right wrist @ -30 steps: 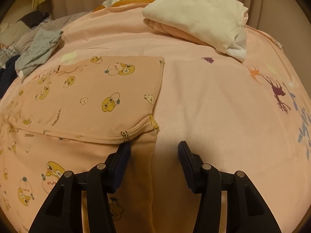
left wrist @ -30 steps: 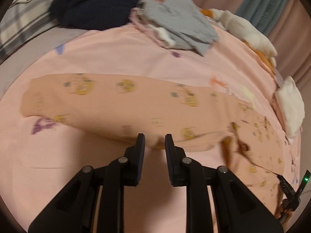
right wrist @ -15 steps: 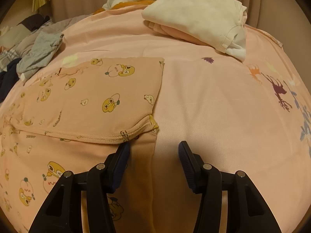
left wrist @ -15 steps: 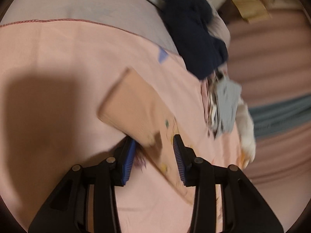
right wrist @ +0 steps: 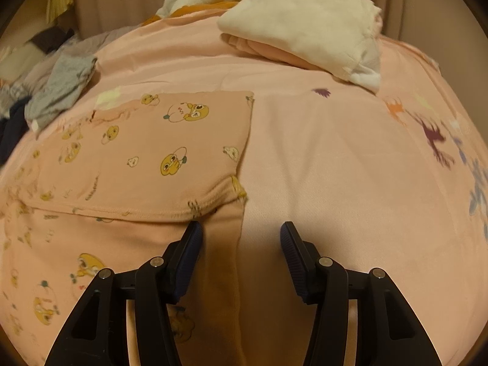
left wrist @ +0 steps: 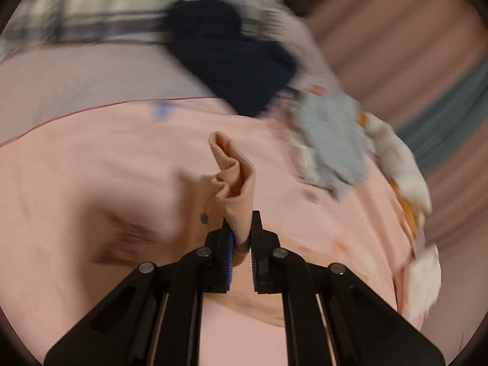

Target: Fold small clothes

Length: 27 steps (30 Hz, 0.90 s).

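Pinching a bunched end of the peach printed garment (left wrist: 235, 183), the left hand-held gripper (left wrist: 242, 238) has its jaws drawn together on the cloth, which rises in a crumpled fold just ahead of the fingertips and stands up off the pink bed sheet (left wrist: 91, 167). That view is blurred, so the print on the held part cannot be read. Beyond the pinched fold and slightly to its right lies a dark navy garment (left wrist: 235, 61); further right sits a grey garment (left wrist: 332, 140), with a white fluffy item (left wrist: 399, 164) just beside it. A plaid blanket (left wrist: 76, 6) shows far ahead to the left.

The right hand-held gripper (right wrist: 241, 238) has its jaws held wide apart, gripping nothing. Its left fingertip hangs over the peach printed garment (right wrist: 146, 152), while its right fingertip is over bare pink bed sheet (right wrist: 335, 167). The garment lies flat ahead and to the left of this gripper, with a folded-over panel whose hemmed edge runs across just in front of the left fingertip; yellow cartoon figures dot the fabric. Its straight right edge passes between the two fingers. Well ahead and to the right rests a cream folded stack (right wrist: 305, 30). Far to the left lies a grey garment (right wrist: 61, 88).
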Available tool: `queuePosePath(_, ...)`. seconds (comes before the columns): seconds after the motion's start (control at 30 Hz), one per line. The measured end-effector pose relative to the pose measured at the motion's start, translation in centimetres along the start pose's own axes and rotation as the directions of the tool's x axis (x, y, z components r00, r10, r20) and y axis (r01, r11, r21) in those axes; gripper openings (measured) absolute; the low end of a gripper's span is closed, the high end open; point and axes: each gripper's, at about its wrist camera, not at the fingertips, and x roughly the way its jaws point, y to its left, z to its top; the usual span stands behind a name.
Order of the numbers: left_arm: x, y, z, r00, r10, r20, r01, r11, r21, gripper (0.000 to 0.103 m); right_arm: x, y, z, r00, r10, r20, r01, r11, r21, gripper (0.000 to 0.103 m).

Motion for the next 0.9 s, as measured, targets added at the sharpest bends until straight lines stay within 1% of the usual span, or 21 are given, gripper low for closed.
queuePosePath(0.07, 0.0, -4.8, -1.5, 0.998, -0.061, -0.023, 0.063, 0.993, 0.097, 0.008, -0.6, -0.7, -0.4, 0.999, 0.054, -0.005, -0.054, 0.998, 0.046, 0.053)
queuePosePath(0.1, 0.4, -7.2, -2.6, 0.994, -0.1, -0.047, 0.105, 0.985, 0.136, 0.008, -1.1, -1.1, -0.7, 0.995, 0.101, -0.01, -0.101, 0.993, 0.067, 0.054)
queuePosePath(0.13, 0.9, -8.9, -3.4, 0.99, -0.125, -0.069, 0.135, 0.979, 0.154, 0.008, -1.4, -1.5, -0.9, 0.991, 0.136, -0.019, -0.134, 0.988, 0.081, 0.054)
queuePosePath(0.2, 2.0, -12.4, -6.0, 0.975, -0.178, -0.131, 0.2, 0.963, 0.179, 0.008, -2.0, -2.4, -1.3, 0.978, 0.206, -0.038, -0.201, 0.973, 0.113, 0.054)
queuePosePath(0.23, 2.6, -13.6, -7.2, 0.973, -0.179, -0.148, 0.206, 0.958, 0.2, 0.008, -2.3, -2.8, -1.4, 0.972, 0.232, -0.044, -0.225, 0.966, 0.128, 0.054)
queuePosePath(0.27, 3.4, -14.8, -8.2, 0.973, -0.164, -0.163, 0.199, 0.953, 0.23, 0.008, -2.5, -3.3, -1.5, 0.965, 0.257, -0.051, -0.248, 0.958, 0.147, 0.054)
queuePosePath(0.3, 4.2, -16.5, -9.9, 0.974, -0.133, -0.186, 0.182, 0.942, 0.282, 0.008, -2.7, -3.9, -1.6, 0.958, 0.281, -0.056, -0.268, 0.947, 0.176, 0.054)
queuePosePath(0.33, 4.8, -17.5, -11.1, 0.972, -0.12, -0.202, 0.18, 0.933, 0.31, 0.008, -3.0, -4.4, -1.7, 0.954, 0.295, -0.056, -0.279, 0.939, 0.2, 0.054)
queuePosePath(0.4, 5.9, -19.3, -13.5, 0.962, -0.125, -0.244, 0.205, 0.918, 0.34, 0.008, -3.3, -5.0, -1.9, 0.948, 0.312, -0.056, -0.293, 0.93, 0.223, 0.054)
queuePosePath(0.47, 6.3, -19.9, -14.6, 0.954, -0.135, -0.267, 0.225, 0.913, 0.342, 0.008, -3.7, -5.3, -2.2, 0.952, 0.301, -0.055, -0.282, 0.933, 0.224, 0.054)
queuePosePath(0.5, 6.5, -20.5, -15.2, 0.953, -0.137, -0.27, 0.23, 0.908, 0.351, 0.008, -3.9, -5.2, -2.4, 0.955, 0.292, -0.056, -0.274, 0.937, 0.218, 0.054)
queuePosePath(0.57, 6.8, -22.3, -16.3, 0.952, -0.136, -0.275, 0.24, 0.89, 0.388, 0.008, -4.0, -5.1, -2.4, 0.958, 0.281, -0.06, -0.262, 0.941, 0.212, 0.054)
queuePosePath(0.6, 6.7, -23.2, -17.1, 0.946, -0.148, -0.287, 0.261, 0.876, 0.407, 0.008, -4.1, -5.2, -2.5, 0.958, 0.281, -0.06, -0.262, 0.941, 0.215, 0.054)
queuePosePath(0.67, 6.4, -25.3, -18.8, 0.924, -0.186, -0.335, 0.328, 0.838, 0.437, 0.009, -4.1, -5.2, -2.3, 0.955, 0.291, -0.054, -0.272, 0.936, 0.221, 0.054)
queuePosePath(0.7, 6.1, -26.4, -19.9, 0.914, -0.195, -0.355, 0.354, 0.81, 0.467, 0.01, -4.1, -5.2, -2.2, 0.953, 0.299, -0.051, -0.281, 0.933, 0.227, 0.054)
queuePosePath(0.73, 5.9, -27.1, -20.8, 0.913, -0.191, -0.361, 0.36, 0.793, 0.492, 0.012, -4.0, -5.3, -2.2, 0.952, 0.303, -0.049, -0.284, 0.93, 0.235, 0.054)
queuePosePath(0.77, 5.7, -27.5, -21.5, 0.911, -0.182, -0.369, 0.364, 0.776, 0.515, 0.017, -3.9, -5.2, -2.2, 0.95, 0.308, -0.047, -0.287, 0.926, 0.246, 0.054)
queuePosePath(0.8, 5.7, -27.9, -22.2, 0.908, -0.163, -0.387, 0.365, 0.762, 0.535, 0.038, -3.8, -5.1, -2.2, 0.947, 0.318, -0.048, -0.296, 0.92, 0.258, 0.054)
queuePosePath(0.83, 5.8, -27.7, -22.7, 0.892, -0.148, -0.428, 0.382, 0.752, 0.537, 0.05, -3.6, -5.1, -2.2, 0.942, 0.332, -0.051, -0.308, 0.913, 0.267, 0.054)
queuePosePath(0.87, 5.8, -27.6, -22.9, 0.872, -0.157, -0.464, 0.413, 0.746, 0.522, 0.062, -3.5, -5.0, -2.2, 0.936, 0.347, -0.058, -0.319, 0.907, 0.275, 0.054)
queuePosePath(0.9, 5.3, -27.2, -22.9, 0.848, -0.188, -0.496, 0.455, 0.739, 0.497, 0.062, -3.5, -4.9, -2.0, 0.931, 0.359, -0.063, -0.329, 0.902, 0.279, 0.054)
